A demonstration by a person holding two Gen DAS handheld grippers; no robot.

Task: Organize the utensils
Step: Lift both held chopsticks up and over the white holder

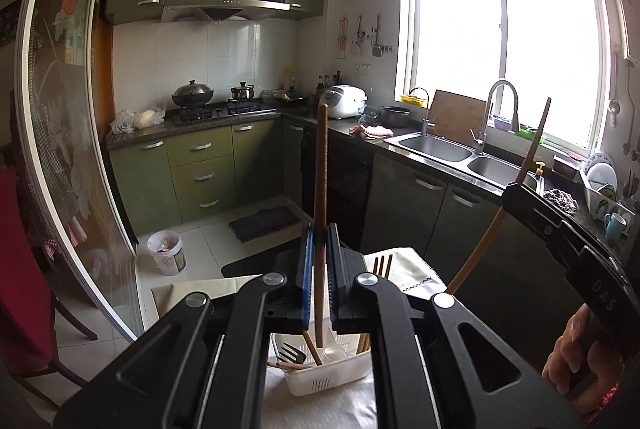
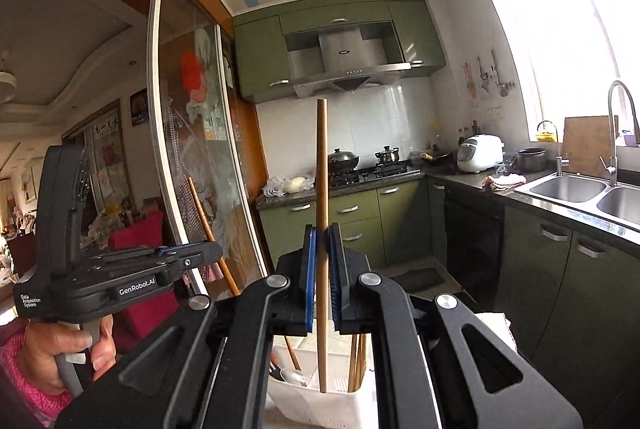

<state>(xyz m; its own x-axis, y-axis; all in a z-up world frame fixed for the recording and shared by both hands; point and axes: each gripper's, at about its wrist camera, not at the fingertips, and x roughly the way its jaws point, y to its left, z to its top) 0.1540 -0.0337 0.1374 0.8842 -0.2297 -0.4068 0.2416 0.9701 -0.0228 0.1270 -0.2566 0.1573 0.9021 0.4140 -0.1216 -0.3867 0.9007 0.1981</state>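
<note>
While both tools grip upright sticks | left tool clamps dark wooden chopstick | right tool clamps pale chopstick | both lower ends over white basket

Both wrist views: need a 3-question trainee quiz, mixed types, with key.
1. True or false: the left gripper is shut on a long dark-brown wooden stick.
2. That stick's lower end reaches into: A) a glass jar B) a white slotted plastic basket C) a red bucket.
3. Fill in: the right gripper grips a long pale wooden stick standing ___.
Key: 1 true; 2 B; 3 upright.
</note>
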